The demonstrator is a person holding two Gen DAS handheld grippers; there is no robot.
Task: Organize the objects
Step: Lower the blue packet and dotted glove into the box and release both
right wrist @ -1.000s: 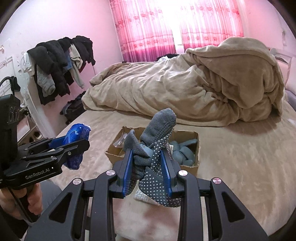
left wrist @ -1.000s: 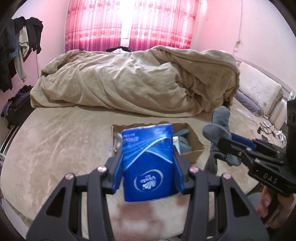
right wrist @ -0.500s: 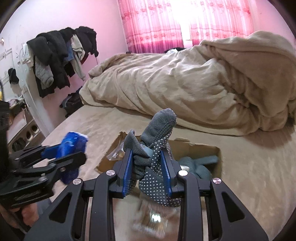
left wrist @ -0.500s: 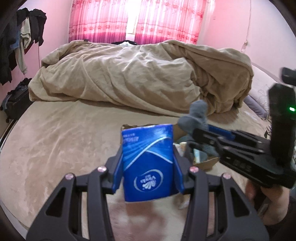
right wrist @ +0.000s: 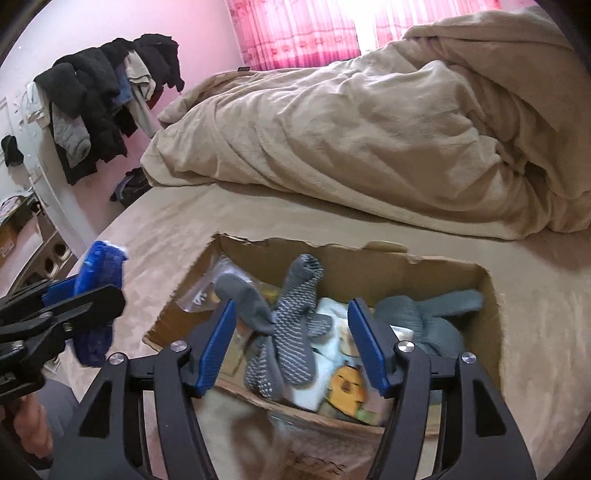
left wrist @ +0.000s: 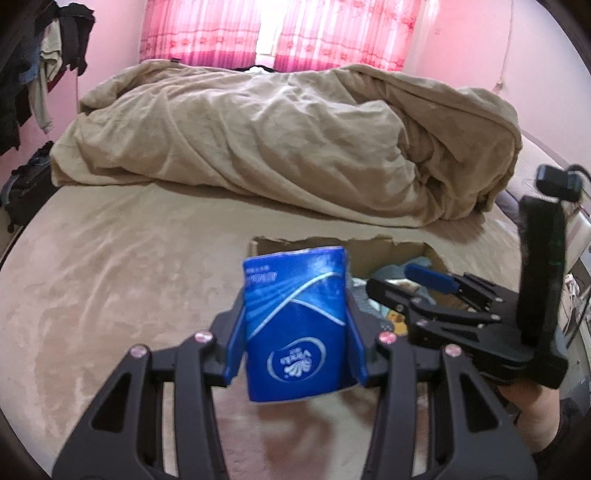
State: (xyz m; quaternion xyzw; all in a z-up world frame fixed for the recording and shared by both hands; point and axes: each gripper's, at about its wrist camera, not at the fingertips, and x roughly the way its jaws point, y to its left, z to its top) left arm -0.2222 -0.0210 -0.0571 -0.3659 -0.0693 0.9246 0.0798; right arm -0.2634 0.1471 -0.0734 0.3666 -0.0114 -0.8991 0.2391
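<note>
My left gripper [left wrist: 295,328] is shut on a blue tissue pack [left wrist: 295,325], held upright above the bed in front of the cardboard box [left wrist: 373,254]. It also shows in the right wrist view [right wrist: 98,295], left of the box [right wrist: 369,258]. My right gripper [right wrist: 291,332] is open over the box, and the grey dotted gloves [right wrist: 291,332] lie loose between its jaws, dropping into the box. Grey-blue socks [right wrist: 432,314] and packets lie inside. The right gripper also shows in the left wrist view [left wrist: 417,284], over the box.
A crumpled beige duvet [left wrist: 295,136] fills the far side of the bed. Dark clothes hang on a rack [right wrist: 103,107] at the left wall. A black bag [left wrist: 26,184] sits on the floor at the left. Pink curtains [left wrist: 277,33] are behind.
My right gripper moved forward over the box and opened, letting go of the grey gloves, which now fall into the box. The left gripper still holds the tissue pack.
</note>
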